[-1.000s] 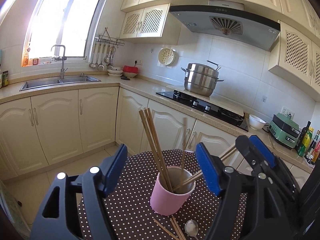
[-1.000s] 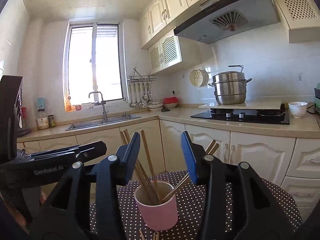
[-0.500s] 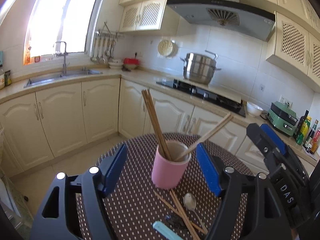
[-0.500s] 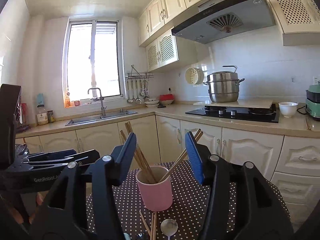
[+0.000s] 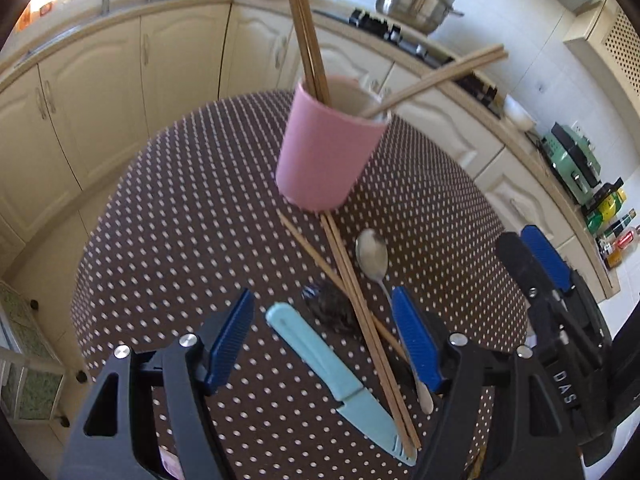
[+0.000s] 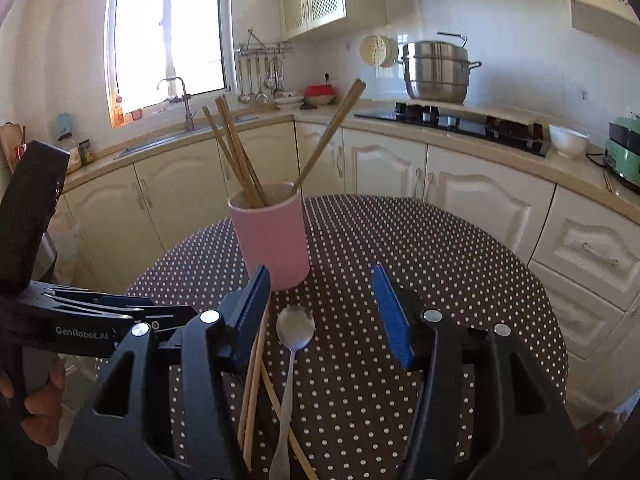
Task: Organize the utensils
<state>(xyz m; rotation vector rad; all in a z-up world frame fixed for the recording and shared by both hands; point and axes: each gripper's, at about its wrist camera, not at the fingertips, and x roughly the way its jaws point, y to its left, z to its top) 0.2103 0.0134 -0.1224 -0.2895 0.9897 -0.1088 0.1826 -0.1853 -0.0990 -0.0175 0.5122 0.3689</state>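
Observation:
A pink cup (image 5: 326, 152) (image 6: 272, 236) stands on the dotted round table (image 5: 180, 240) and holds several wooden chopsticks (image 5: 304, 28) (image 6: 236, 156). In front of it lie loose chopsticks (image 5: 360, 308) (image 6: 254, 380), a metal spoon (image 5: 372, 256) (image 6: 295, 332), a light-blue knife (image 5: 332, 364) and a small dark object (image 5: 332, 308). My left gripper (image 5: 322, 340) is open and empty, above the knife and chopsticks. My right gripper (image 6: 320, 312) is open and empty, above the spoon; it also shows in the left wrist view (image 5: 536, 260).
Cream cabinets and a counter wrap around behind the table. A sink (image 6: 176, 136) is at the left, a steel pot (image 6: 436, 70) on the hob, a white bowl (image 6: 566, 140) and a green appliance (image 5: 576, 164) to the right.
Both grippers have pulled back from the cup and tilted down. The loose chopsticks, spoon and knife now lie between the fingers. Both stay open.

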